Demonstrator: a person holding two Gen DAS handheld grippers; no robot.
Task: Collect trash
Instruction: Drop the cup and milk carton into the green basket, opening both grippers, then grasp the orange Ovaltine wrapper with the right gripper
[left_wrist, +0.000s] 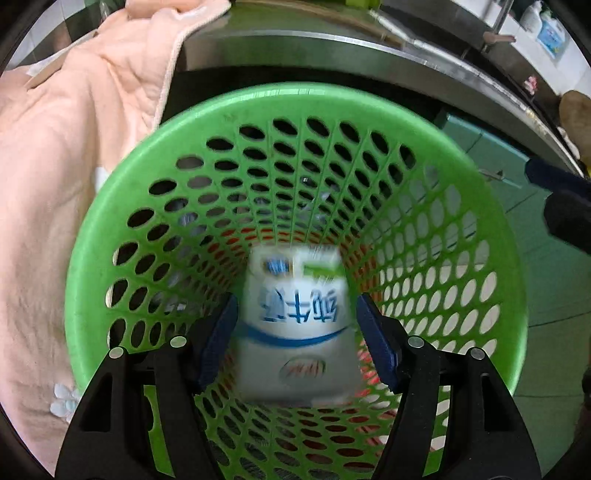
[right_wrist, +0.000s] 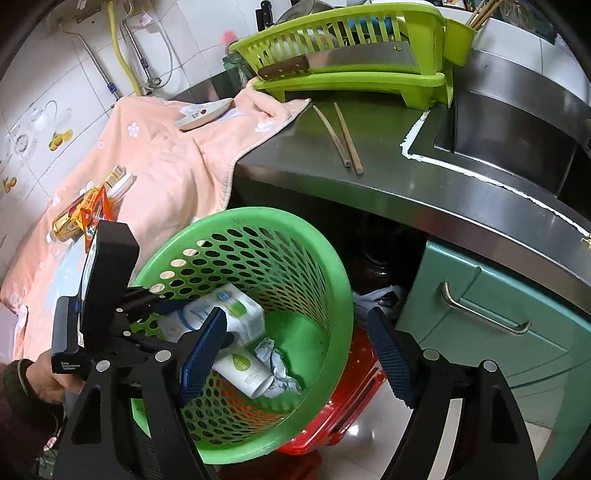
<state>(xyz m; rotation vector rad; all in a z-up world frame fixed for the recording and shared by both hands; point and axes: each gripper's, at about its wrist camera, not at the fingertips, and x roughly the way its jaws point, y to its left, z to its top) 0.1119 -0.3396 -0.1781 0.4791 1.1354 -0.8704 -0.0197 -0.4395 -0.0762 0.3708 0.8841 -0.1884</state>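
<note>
A: Largest items?
B: Steel counter (right_wrist: 369, 177); peach towel (right_wrist: 159, 162); green perforated basket (right_wrist: 332, 295) leaning at the counter front.
A: Trash?
B: Milk carton (left_wrist: 299, 325), blue lettering blurred, between the left gripper (left_wrist: 297, 332)'s spread pads, none visibly pressing. Small print unreadable.
A: Right gripper (right_wrist: 295, 354)?
B: Spread, empty, above the basket's white tube (right_wrist: 243, 373).

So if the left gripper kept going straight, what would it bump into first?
Probably the milk carton, blurred between the left gripper's open jaws, then the green basket's bottom. Depth is unclear.
</note>
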